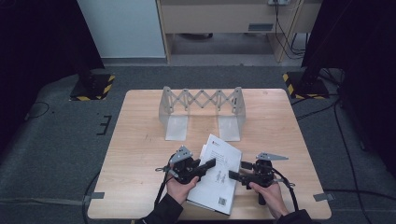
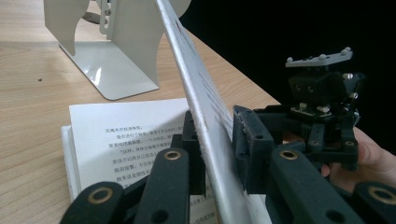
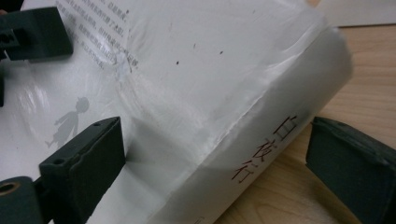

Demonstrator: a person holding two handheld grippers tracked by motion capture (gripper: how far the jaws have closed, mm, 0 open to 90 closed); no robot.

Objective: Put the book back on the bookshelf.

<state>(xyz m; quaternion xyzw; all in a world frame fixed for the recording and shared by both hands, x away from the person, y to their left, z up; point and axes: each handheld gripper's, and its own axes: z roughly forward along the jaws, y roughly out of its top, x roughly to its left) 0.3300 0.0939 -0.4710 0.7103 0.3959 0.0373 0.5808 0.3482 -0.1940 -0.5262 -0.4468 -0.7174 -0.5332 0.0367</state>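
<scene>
A white paperback book (image 1: 217,179) lies on the wooden table (image 1: 140,154) near its front edge. My left gripper (image 1: 208,164) is shut on the book's front cover (image 2: 205,98) and holds it tilted up, baring a printed page (image 2: 126,135) beneath. My left gripper (image 2: 219,147) clamps the cover's edge between both jaws. My right gripper (image 1: 238,171) stands open at the book's right side. In the right gripper view, my right gripper (image 3: 215,158) straddles the spine (image 3: 261,154) with red characters, one jaw over the cover and the other beside the spine above the table.
A white metal expanding book rack (image 1: 201,112) stands empty at the middle of the table's far half, and its foot plate (image 2: 112,70) lies just beyond the book. Bare wood surrounds the book left and right. Dark stands and cables ring the table on the floor.
</scene>
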